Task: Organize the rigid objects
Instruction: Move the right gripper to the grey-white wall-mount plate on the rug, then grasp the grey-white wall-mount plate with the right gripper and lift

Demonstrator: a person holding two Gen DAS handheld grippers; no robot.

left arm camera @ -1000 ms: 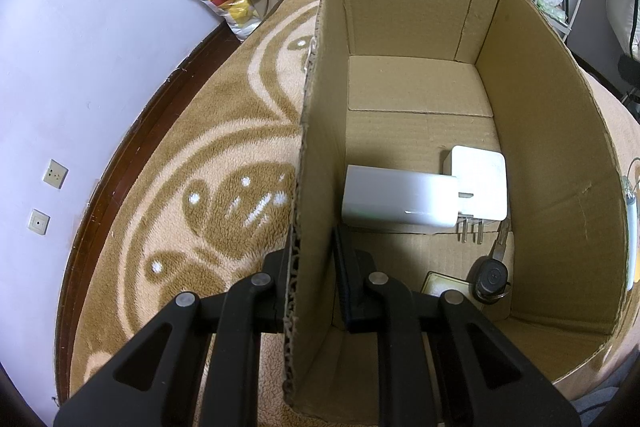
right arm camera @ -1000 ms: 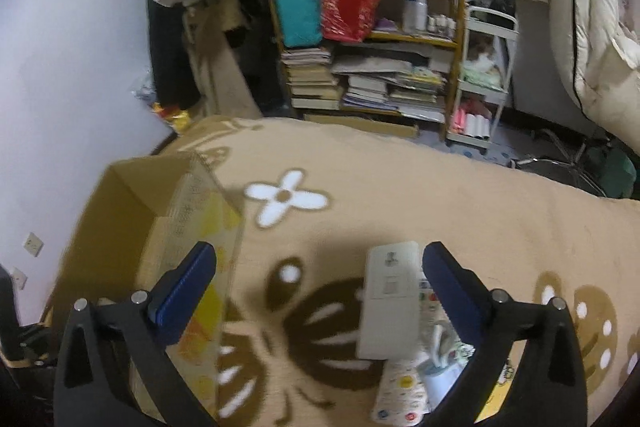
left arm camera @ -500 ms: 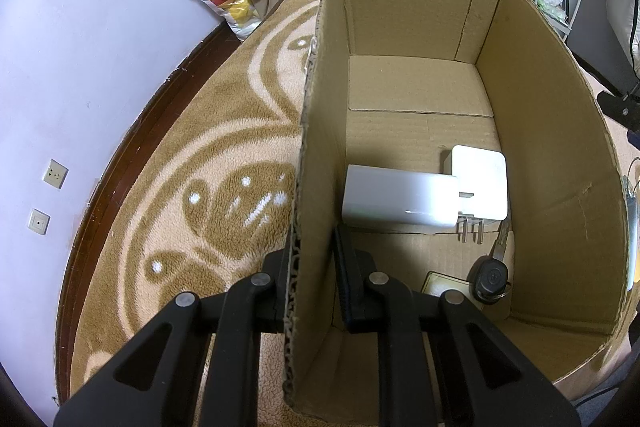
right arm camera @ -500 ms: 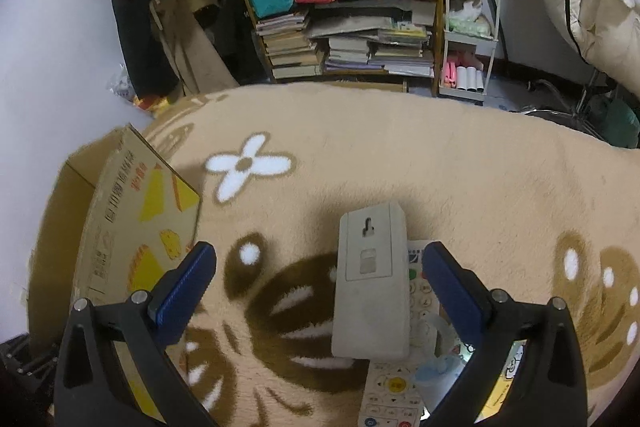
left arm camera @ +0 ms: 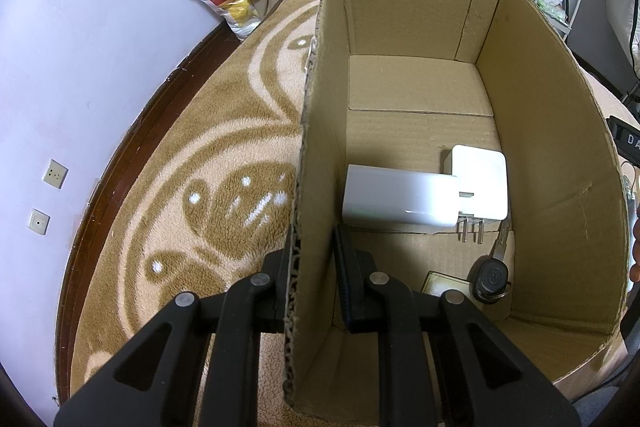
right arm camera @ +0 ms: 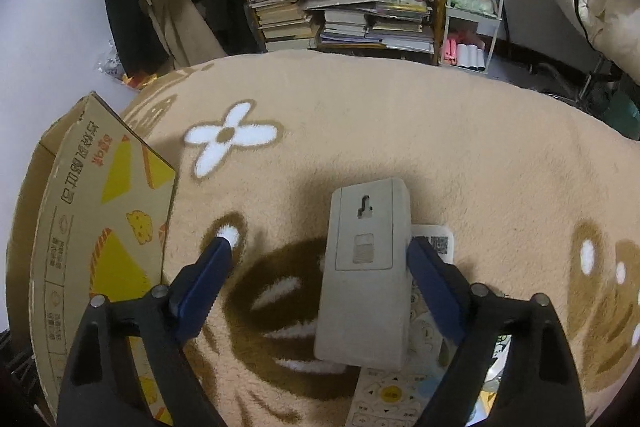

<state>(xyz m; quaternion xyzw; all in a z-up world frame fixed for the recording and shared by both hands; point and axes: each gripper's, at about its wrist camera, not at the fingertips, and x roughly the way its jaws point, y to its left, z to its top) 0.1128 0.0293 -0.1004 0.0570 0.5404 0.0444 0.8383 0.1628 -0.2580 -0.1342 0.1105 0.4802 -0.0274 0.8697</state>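
Observation:
My left gripper [left arm camera: 314,267] is shut on the left wall of the open cardboard box [left arm camera: 320,131], one finger outside and one inside. On the box floor lie a white charger [left arm camera: 400,201], a white square plug adapter [left arm camera: 480,183] and a black car key [left arm camera: 490,277]. In the right wrist view a grey-white rectangular device [right arm camera: 366,267] lies back-up on the blanket, on top of a white remote control [right arm camera: 392,399]. My right gripper [right arm camera: 320,243] straddles the device and its jaws are closing. The right finger is at the device's edge; the left finger [right arm camera: 218,255] stands well clear.
The printed outside of the box [right arm camera: 100,227] stands left of my right gripper. The tan patterned blanket [right arm camera: 400,131] spreads beyond. A bookshelf [right arm camera: 360,7] and a small rack [right arm camera: 472,7] stand at the back. A wall with sockets [left arm camera: 56,173] borders the left.
My right gripper came down over the grey-white device, which now lies between its fingers, and its jaws have narrowed a little. The left gripper and the box have not moved.

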